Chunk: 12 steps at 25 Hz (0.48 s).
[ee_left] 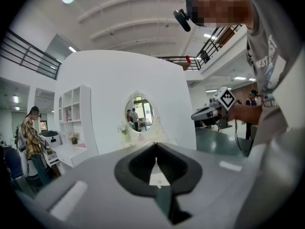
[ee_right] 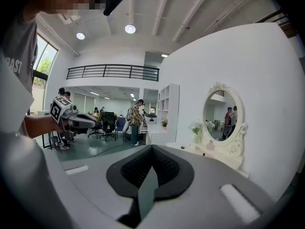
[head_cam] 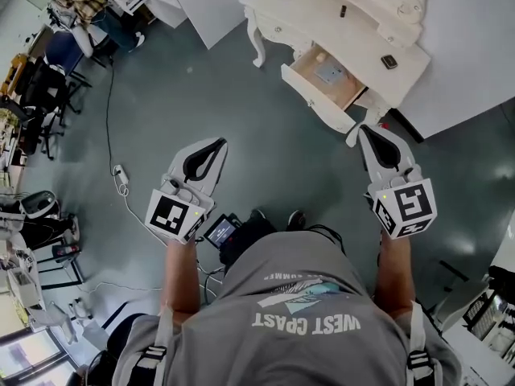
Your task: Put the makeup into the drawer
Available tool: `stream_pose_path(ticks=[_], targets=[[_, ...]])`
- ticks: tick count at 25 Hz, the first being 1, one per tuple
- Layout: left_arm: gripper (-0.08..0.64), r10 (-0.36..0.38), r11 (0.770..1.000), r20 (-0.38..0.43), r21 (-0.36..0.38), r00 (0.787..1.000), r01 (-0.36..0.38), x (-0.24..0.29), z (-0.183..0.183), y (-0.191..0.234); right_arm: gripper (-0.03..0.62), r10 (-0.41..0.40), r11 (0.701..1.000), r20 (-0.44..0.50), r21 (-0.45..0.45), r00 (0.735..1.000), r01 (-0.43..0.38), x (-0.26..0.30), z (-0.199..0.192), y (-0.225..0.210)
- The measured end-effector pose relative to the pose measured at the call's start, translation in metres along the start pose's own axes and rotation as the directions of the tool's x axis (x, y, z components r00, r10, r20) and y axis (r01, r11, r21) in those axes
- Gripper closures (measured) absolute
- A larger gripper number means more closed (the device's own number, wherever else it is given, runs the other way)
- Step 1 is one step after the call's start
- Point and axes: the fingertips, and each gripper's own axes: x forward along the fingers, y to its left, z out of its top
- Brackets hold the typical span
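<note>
Head view: we judge the approach in hand. Left gripper point(head_cam: 217, 145) and right gripper point(head_cam: 364, 131) are both clenched on nothing. Makeup point(head_cam: 389, 61) lies on the dressing table point(head_cam: 314, 16), above the open drawer point(head_cam: 310, 93). Next, one gripper must open over it. Shirt point(head_cam: 310, 296) reads "WEST COAST".
</note>
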Motion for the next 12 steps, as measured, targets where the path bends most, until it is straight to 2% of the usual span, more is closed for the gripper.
stream_pose_path(ticks=[6, 12], targets=[[0.558, -0.022, 1.000, -0.008, 0.006, 1.000, 0.022, 0.027, 0.005, 0.018, 0.591, -0.009, 1.000, -0.011, 0.017, 1.000, 0.009, 0.021, 0.000, -0.018], [0.558, -0.092, 0.996, 0.003, 0.014, 0.996, 0.091, 0.069, 0.001, 0.053, 0.591, -0.062, 0.998, -0.020, 0.032, 0.998, 0.063, 0.056, 0.006, -0.035]])
